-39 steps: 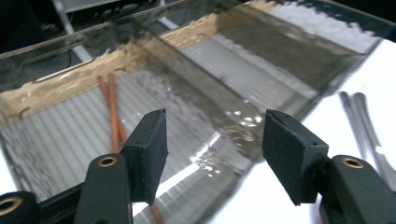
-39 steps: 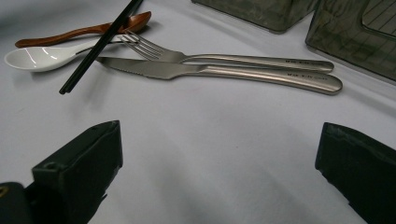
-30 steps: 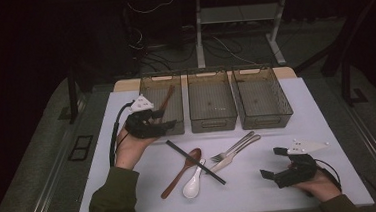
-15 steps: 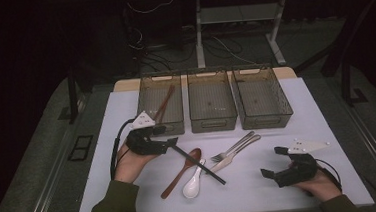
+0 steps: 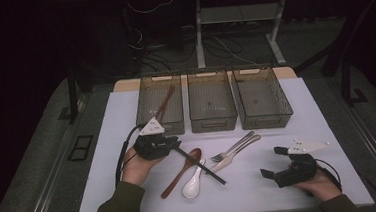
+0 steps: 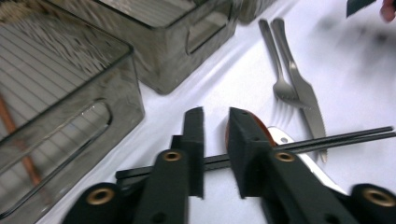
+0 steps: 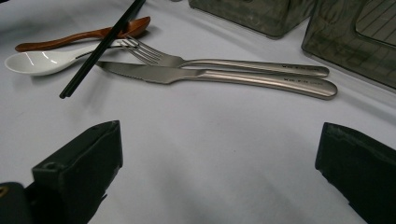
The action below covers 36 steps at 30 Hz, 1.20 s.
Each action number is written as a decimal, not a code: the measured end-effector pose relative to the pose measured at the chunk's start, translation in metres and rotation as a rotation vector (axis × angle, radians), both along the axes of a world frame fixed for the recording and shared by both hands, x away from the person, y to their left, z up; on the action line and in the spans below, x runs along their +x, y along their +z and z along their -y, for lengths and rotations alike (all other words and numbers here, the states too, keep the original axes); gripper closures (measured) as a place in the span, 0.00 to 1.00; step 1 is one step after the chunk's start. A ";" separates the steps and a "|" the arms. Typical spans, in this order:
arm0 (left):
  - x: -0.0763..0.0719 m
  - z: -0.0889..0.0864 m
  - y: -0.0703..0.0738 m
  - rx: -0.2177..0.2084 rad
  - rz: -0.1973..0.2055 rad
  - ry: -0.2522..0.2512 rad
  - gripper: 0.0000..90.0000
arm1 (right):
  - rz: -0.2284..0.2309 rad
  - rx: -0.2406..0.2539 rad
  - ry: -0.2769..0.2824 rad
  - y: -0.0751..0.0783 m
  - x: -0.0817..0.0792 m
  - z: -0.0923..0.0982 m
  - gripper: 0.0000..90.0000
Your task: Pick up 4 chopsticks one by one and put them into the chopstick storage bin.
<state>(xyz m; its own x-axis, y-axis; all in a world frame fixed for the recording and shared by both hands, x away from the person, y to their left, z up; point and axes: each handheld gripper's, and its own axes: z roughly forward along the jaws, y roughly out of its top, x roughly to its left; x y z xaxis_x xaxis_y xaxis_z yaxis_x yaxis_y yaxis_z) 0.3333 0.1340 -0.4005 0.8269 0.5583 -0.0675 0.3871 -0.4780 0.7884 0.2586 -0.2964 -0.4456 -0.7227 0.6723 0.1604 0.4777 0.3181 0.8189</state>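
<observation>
Table (image 5: pixel 296 103) first: a white top under dim light, with three smoky see-through bins (image 5: pixel 212 102) in a row along its far side. The left bin (image 5: pixel 160 104) holds a brown wooden stick lying slantwise; the middle and right ones look bare inside.

Nearer, in the middle of the table, cutlery lies in a loose cluster. A steel fork (image 7: pixel 224 62) and a steel knife (image 7: pixel 219 77) rest side by side, touching along their handles. Left of them sit a brown wooden spoon (image 5: pixel 181 173) and a white ceramic spoon (image 5: pixel 193 183), bowls near each other. Black chopsticks (image 5: pixel 201 162) run slantwise across both spoons, their far left end in front of the left bin.

The left tongs (image 5: pixel 171 146) are down over that end. In the left gripper view the left tongs (image 6: pixel 215 140) have just been closing, the pair of chopsticks (image 6: pixel 345 136) passing between the pads, with a narrow gap still showing, so I cannot tell if the pads press yet.

The right tongs (image 5: pixel 272 161) rest low at the near right, well apart from the cutlery, wide open around bare tabletop.
</observation>
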 end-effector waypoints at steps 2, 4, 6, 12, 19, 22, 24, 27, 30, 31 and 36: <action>0.002 0.004 -0.004 0.021 0.001 -0.010 0.93 | -0.004 0.000 0.002 0.000 0.000 -0.001 0.01; 0.005 0.007 -0.007 0.032 -0.007 -0.012 0.97 | -0.005 -0.004 0.004 -0.001 0.001 -0.001 0.01; 0.007 0.009 -0.011 0.042 0.001 -0.011 0.98 | -0.006 -0.004 0.005 -0.001 0.002 -0.001 0.01; 0.017 0.012 -0.019 0.075 -0.005 0.007 0.99 | -0.007 -0.004 0.008 -0.001 0.000 -0.001 0.01; 0.031 0.014 -0.033 0.116 -0.032 0.028 0.99 | -0.011 -0.007 0.006 -0.002 0.002 -0.002 0.01; 0.034 0.014 -0.037 0.124 -0.037 0.031 0.99 | -0.012 -0.008 0.005 -0.002 0.002 -0.002 0.01; 0.035 0.014 -0.038 0.124 -0.039 0.030 0.99 | -0.011 -0.009 0.006 -0.002 0.002 -0.002 0.01; 0.035 0.016 -0.040 0.139 -0.040 0.025 0.99 | -0.012 -0.009 0.006 -0.002 0.002 -0.002 0.01; 0.035 0.017 -0.043 0.163 -0.044 0.023 0.99 | -0.011 -0.010 0.006 -0.002 0.002 -0.002 0.01; 0.036 0.016 -0.043 0.171 -0.044 0.024 0.99 | -0.011 -0.010 0.006 -0.002 0.002 -0.002 0.01; 0.036 0.011 -0.043 0.186 -0.056 0.035 0.99 | -0.010 -0.011 0.006 -0.002 0.002 -0.001 0.01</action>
